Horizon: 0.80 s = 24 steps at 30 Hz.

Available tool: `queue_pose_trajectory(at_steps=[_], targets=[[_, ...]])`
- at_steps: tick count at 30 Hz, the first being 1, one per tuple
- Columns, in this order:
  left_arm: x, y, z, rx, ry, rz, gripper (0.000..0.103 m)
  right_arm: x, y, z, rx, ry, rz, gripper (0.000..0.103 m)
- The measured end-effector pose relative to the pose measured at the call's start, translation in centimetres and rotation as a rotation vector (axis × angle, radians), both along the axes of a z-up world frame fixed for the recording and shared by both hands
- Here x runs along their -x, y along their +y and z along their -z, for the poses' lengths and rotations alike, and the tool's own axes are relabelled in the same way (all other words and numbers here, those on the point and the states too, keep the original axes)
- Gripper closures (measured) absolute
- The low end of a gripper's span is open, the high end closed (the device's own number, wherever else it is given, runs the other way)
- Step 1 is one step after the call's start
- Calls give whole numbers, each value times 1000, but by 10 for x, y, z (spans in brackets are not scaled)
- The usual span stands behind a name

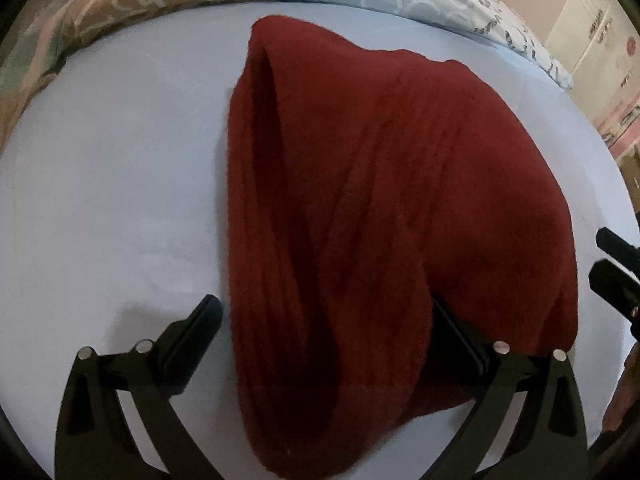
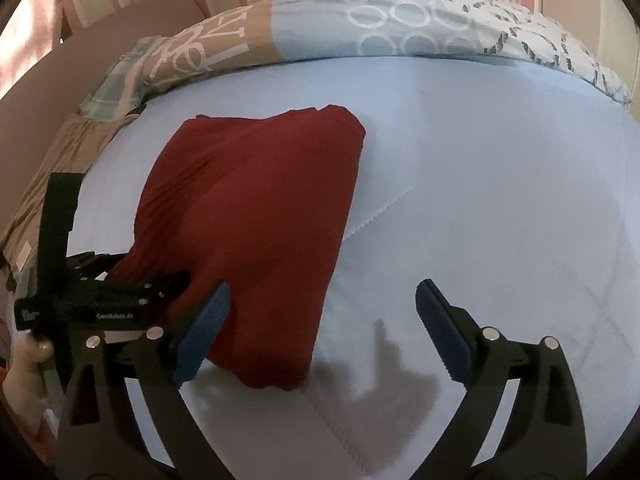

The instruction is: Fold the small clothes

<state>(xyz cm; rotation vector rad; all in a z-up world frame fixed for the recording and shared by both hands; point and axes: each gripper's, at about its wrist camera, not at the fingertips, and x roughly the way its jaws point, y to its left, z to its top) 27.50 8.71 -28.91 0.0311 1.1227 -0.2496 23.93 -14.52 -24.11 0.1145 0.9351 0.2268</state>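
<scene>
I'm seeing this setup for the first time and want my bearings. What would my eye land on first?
The dark red garment stands out at once, lying folded in the middle of the pale blue sheet. Both open grippers frame it: the left gripper straddles its near edge, the right gripper hangs beside its near corner. A patterned quilt is bunched along the far edge.

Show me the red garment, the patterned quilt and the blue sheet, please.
red garment (image 2: 256, 216): right wrist view, its middle.
patterned quilt (image 2: 400, 28): right wrist view, circle-printed part.
blue sheet (image 1: 120, 168): left wrist view, bare stretch.
</scene>
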Motion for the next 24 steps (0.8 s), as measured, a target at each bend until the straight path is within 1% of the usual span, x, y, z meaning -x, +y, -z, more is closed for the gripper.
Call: queue_pose_trajectory(at_steps=[2,3,5,6,7,10,13,17,20,23,24], targets=[[4,-3,-3,-39,-36,17,2,-3,1,2,3,0,-1,7],[8,-9,-5,-83,-72,35,3,-4,1,4,5,0,-1,6],[16,-17,-8,-139,-118,58,7,-8,1,7,9,1,-4,5],[18,-19,-8,-149,-127,71,14,-10,0,8,7,0,-8,4],[20,-21,-8,-158,-135,80,18,-12,0,9,4,-4,-12,4],[24,-23,-9,-191,-152,86,19,-18,-2,11,-14,-8,-17,3],[16,-29,-8,-179,-149,79,20,-26,-7,12,-68,-7,-23,3],[13,-29,-7,-158,-139,68,20,-40,-15,15,-105,8,-25,3],[14,-31,-8,-160,-137,63,20,-57,-21,20,-179,36,-5,3],[12,-30,-8,-150,-128,57,20,-71,-18,27,-251,64,-1,3],[11,-29,-9,-148,-127,56,20,-74,-17,28,-261,65,-3,3]])
